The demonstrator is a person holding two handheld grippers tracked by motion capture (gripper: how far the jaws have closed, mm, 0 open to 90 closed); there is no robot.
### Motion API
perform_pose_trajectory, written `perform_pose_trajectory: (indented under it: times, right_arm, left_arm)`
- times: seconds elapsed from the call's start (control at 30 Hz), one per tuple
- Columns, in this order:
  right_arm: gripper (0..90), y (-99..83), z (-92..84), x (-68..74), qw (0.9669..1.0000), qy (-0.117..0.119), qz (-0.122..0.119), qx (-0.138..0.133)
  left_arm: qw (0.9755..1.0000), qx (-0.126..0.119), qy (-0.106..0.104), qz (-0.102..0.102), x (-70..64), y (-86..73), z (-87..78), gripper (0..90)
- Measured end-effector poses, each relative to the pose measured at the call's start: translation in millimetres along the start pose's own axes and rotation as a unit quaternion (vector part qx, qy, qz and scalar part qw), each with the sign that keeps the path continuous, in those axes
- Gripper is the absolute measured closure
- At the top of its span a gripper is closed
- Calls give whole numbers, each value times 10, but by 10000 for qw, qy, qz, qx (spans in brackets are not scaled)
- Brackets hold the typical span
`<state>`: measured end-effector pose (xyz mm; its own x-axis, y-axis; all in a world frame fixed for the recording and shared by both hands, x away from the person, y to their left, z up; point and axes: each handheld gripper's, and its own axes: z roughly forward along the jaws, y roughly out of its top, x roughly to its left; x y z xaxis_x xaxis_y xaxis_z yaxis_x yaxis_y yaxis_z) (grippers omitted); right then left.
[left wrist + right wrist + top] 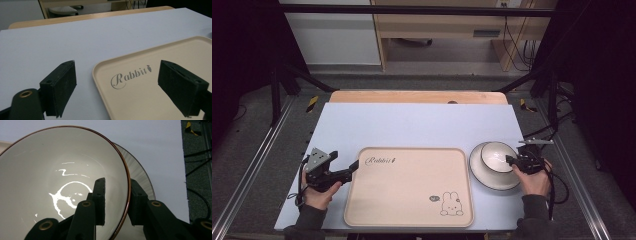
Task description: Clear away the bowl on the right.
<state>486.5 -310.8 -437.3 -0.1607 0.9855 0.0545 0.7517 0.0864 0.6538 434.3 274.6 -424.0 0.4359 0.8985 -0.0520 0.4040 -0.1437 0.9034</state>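
Right gripper (116, 202) pinches the white bowl's (62, 177) rim above its plate (479, 175); left gripper (117, 86) gapes over the rabbit tray's (150, 100) corner.

Left tongs (353, 165) gape wide and level; right tongs (510, 160) are nearly closed.

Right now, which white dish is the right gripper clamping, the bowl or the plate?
The bowl: right gripper straddles its brown-edged rim; the plate lies underneath.
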Motion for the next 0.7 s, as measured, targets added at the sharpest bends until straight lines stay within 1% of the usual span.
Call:
perform_pose_trajectory:
  times: [0.17,0.27,0.4,0.67,0.7]
  right_arm:
    - [755,1,3,-19,10000,-4,59,69]
    - [758,3,12,-16,9998,-4,117,130]
    - [768,5,36,-21,9997,-23,115,196]
    - [783,14,48,-52,9993,121,277,235]
    - [788,16,48,-50,9991,125,339,237]
  left_arm:
    - [10000,14,-3,4,-1,-2,4,145]
    - [10000,18,7,12,0,-4,7,145]
    - [10000,49,5,22,3,-7,12,146]
    - [10000,81,-2,29,-4,-12,25,148]
    - [10000,80,-2,29,-5,-13,27,149]
